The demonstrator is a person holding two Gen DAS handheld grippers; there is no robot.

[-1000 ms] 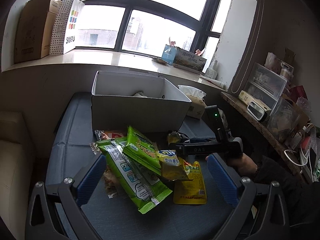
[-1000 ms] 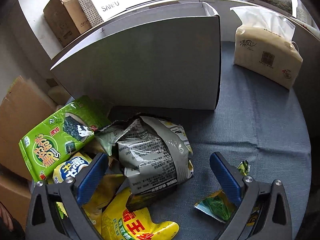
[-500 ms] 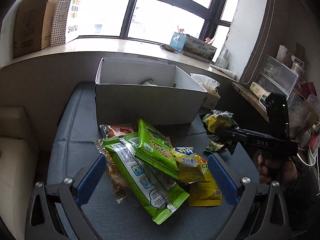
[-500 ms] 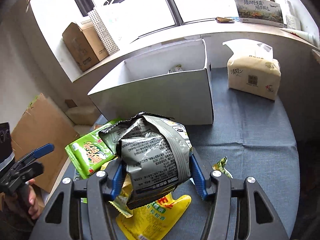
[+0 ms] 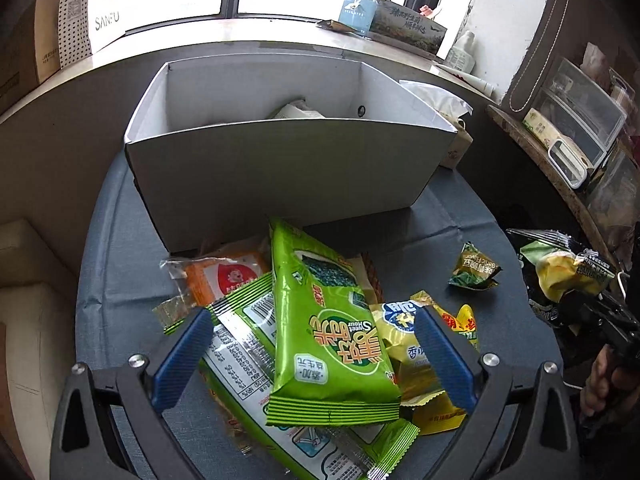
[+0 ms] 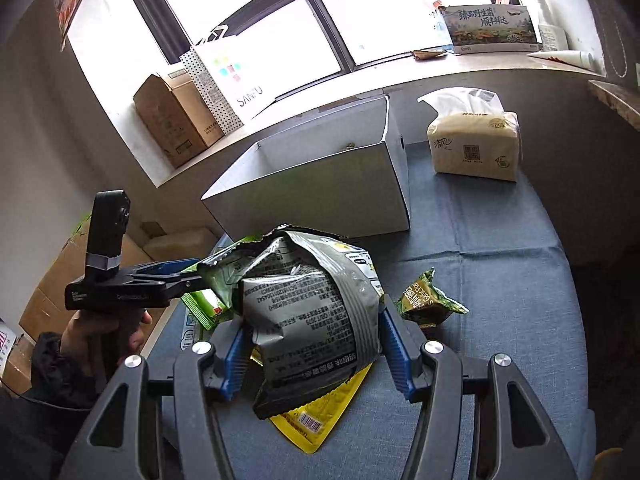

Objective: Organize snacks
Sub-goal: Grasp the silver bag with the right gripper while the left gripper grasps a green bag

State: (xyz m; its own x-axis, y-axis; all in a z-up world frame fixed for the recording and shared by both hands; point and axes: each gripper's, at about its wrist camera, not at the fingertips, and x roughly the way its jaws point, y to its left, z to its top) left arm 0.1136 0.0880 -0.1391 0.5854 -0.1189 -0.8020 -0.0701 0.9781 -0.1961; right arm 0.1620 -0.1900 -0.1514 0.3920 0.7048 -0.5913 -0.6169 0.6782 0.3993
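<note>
While my right gripper (image 6: 310, 354) pinches the crinkled grey foil snack bag (image 6: 308, 312) between its blue pads, lifted over the blue cloth-covered table (image 6: 500, 288) near the white cardboard box (image 6: 320, 196), my left gripper (image 5: 312, 354) hangs spread wide above the glossy green seaweed snack packet (image 5: 328, 320) topping the pile.

Right wrist view, upper right: beige soft-pack tissue packet (image 6: 474, 148) with a white tissue protruding, standing on the blue-grey cloth-covered bench (image 6: 500, 280).
Upper left, on the pale windowsill (image 6: 460, 74): brown cardboard carton (image 6: 176, 120), touching a white paper shopping bag with dotted sides (image 6: 230, 78).
Sill, upper right: printed landscape-pattern box (image 6: 490, 28).
Left wrist view, right edge: clear plastic drawer unit (image 5: 576, 120) on a side shelf.
</note>
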